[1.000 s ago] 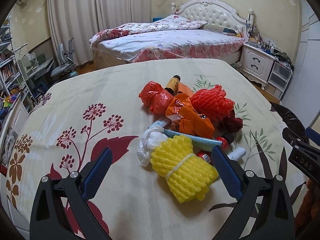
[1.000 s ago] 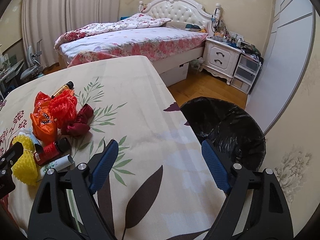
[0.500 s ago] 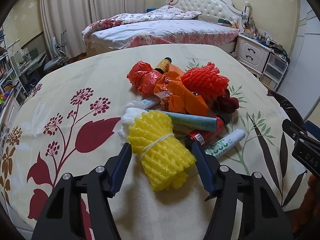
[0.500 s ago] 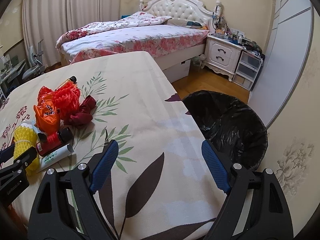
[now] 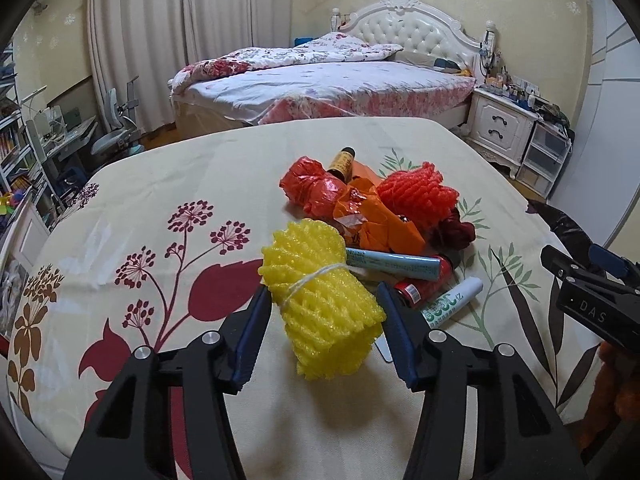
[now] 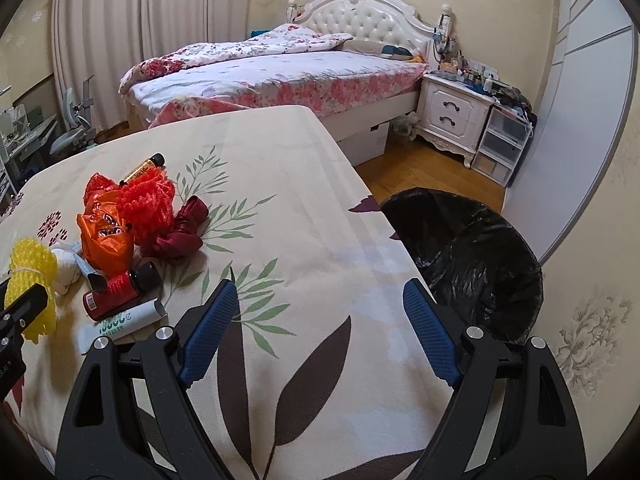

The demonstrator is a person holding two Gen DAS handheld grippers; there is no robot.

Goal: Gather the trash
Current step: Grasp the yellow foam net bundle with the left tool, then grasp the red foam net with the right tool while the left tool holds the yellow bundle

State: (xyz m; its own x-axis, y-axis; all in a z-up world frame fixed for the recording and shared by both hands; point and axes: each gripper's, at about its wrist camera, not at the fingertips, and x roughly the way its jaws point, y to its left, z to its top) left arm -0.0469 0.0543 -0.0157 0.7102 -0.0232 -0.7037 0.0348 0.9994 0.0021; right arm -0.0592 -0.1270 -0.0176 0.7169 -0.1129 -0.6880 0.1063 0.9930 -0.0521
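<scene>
My left gripper (image 5: 323, 290) holds a yellow foam net (image 5: 320, 300) tied with string. Its jaws are closing, and both blue pads press on the net's sides. Behind the net lies the trash pile on the flowered tablecloth (image 5: 160, 200): a red foam net (image 5: 416, 196), an orange bag (image 5: 376, 224), a red bag (image 5: 316, 188), a blue tube (image 5: 392, 264), a red bottle (image 5: 424, 286) and a white tube (image 5: 452, 302). My right gripper (image 6: 320, 284) hovers open over bare cloth near the table's right edge, with nothing between its fingers.
A bin lined with a black bag (image 6: 472, 256) stands on the floor just off the table's right edge. A brown bottle (image 6: 144, 168) lies at the back of the pile. A bed (image 6: 280, 76) and a white nightstand (image 6: 452, 116) are beyond.
My left gripper has moved forward around the yellow foam net and its jaws have closed in from wide open onto it. The right gripper has stayed put.
</scene>
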